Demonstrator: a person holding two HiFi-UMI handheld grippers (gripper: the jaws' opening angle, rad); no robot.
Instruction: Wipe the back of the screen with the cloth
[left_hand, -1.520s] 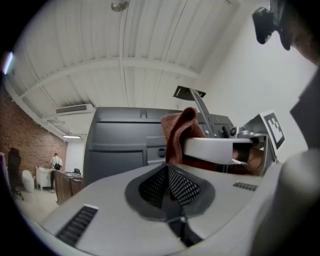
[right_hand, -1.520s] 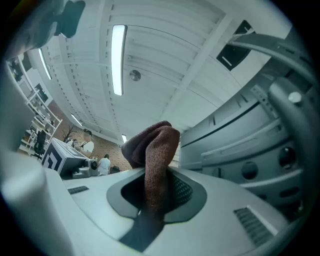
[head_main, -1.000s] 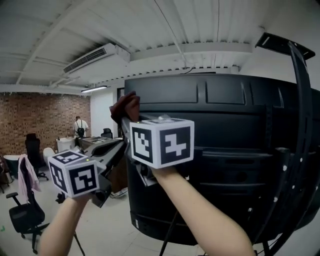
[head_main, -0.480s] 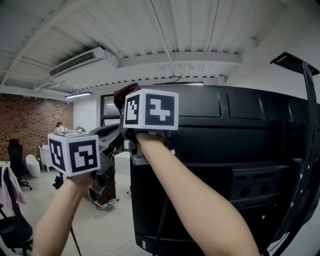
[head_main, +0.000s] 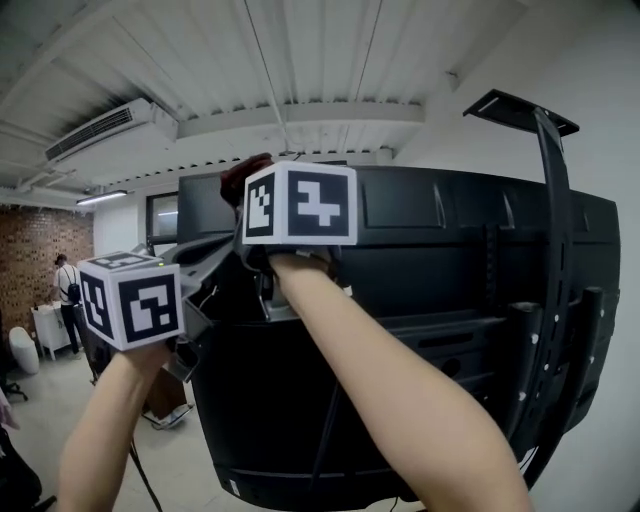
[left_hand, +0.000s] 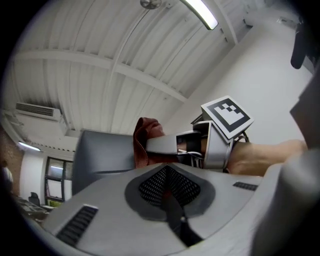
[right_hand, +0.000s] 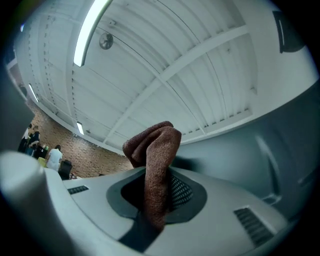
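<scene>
While the right tool (right_hand: 154, 197) is clamped on a reddish-brown knitted cloth (right_hand: 156, 145), the bunched free end of that cloth sticks up past the jaws. In the head view it sits at the upper left corner of the screen (head_main: 430, 300). The screen is a large monitor seen from behind, its black moulded back panel facing the camera. Whether the cloth actually presses on the plastic or only lies just beside the top edge cannot be told. The person's right forearm (head_main: 400, 400) reaches up across the back panel, with the marker cube on top.

The left tool (left_hand: 172, 200) has its jaws together with nothing between them. It is held lower and to the left of the right one, near the screen's left edge, and points toward the cloth and the right tool's jaws.

A black stand arm (head_main: 555, 260) with a flat plate at its top curves down the screen's right side. Beyond are a white ribbed ceiling, a wall-mounted air conditioner (head_main: 105, 132), a brick wall (head_main: 30, 250) and a person (head_main: 68, 288) standing far off.
</scene>
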